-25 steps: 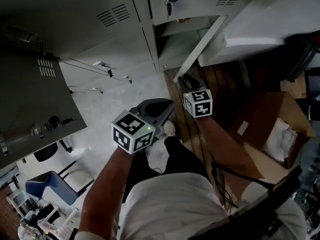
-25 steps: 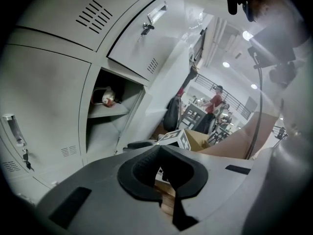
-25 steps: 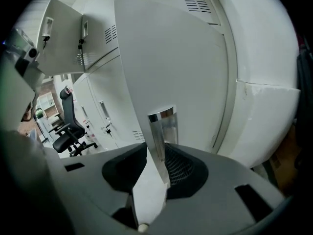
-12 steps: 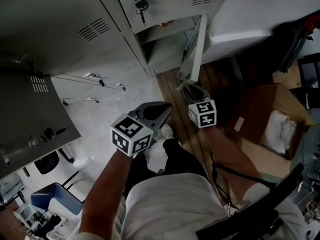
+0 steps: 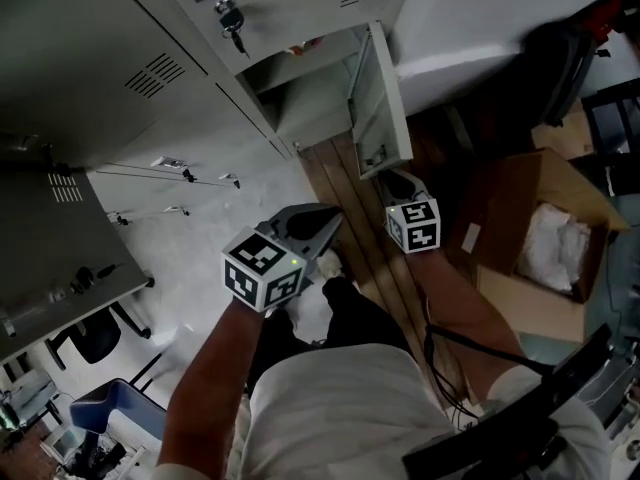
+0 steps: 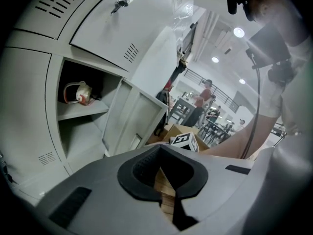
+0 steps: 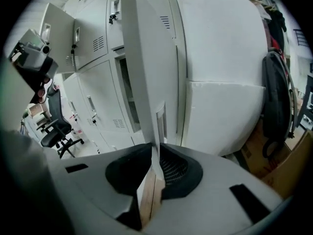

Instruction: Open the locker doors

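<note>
A grey bank of lockers fills the upper left of the head view. One low locker door stands swung out, edge toward me. My right gripper sits at that door's lower corner. In the right gripper view the door's thin edge runs down into the narrow gap of the right gripper; its jaws have just been closing and now pinch that edge. My left gripper hangs left of the door, apart from it. In its own view the left gripper is shut with nothing in it.
The opened compartment has a shelf with a red and white object. An open cardboard box stands on the wooden floor at the right. An office chair is at the lower left. A backpack hangs to the right of the lockers.
The low locker door has swung further out from its frame, and my right gripper has drawn back toward me with it. My left gripper keeps about the same place in view.
</note>
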Available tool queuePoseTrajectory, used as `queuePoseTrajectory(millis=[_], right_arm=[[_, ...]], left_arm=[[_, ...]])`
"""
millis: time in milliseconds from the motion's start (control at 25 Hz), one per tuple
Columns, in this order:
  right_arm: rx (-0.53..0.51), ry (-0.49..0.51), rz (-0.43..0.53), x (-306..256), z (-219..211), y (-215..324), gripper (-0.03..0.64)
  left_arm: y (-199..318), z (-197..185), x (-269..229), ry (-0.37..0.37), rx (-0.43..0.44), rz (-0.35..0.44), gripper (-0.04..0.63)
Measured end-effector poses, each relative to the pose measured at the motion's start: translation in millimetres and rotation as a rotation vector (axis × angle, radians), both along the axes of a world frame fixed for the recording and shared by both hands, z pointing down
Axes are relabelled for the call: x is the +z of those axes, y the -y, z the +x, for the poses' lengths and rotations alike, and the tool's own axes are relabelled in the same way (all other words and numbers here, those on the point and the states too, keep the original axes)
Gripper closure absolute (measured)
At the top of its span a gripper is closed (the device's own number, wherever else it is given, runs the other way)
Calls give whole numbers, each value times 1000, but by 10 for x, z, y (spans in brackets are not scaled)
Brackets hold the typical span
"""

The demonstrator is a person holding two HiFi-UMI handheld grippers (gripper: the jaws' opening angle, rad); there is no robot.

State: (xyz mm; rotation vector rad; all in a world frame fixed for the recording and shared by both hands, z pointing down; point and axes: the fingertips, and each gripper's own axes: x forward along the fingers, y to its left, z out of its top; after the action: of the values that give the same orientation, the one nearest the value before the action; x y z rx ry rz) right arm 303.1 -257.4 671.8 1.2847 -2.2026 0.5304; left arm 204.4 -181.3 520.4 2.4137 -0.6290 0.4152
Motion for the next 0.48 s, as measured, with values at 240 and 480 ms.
queuePoseTrajectory(millis=[240, 480], right_arm=[[42, -30, 9, 15, 436, 60, 575], [99, 5, 3, 10, 841, 225, 580]], left_arm=[[-31, 150, 8, 2, 29, -7, 584], [-3, 269, 55, 5, 45, -12, 584]])
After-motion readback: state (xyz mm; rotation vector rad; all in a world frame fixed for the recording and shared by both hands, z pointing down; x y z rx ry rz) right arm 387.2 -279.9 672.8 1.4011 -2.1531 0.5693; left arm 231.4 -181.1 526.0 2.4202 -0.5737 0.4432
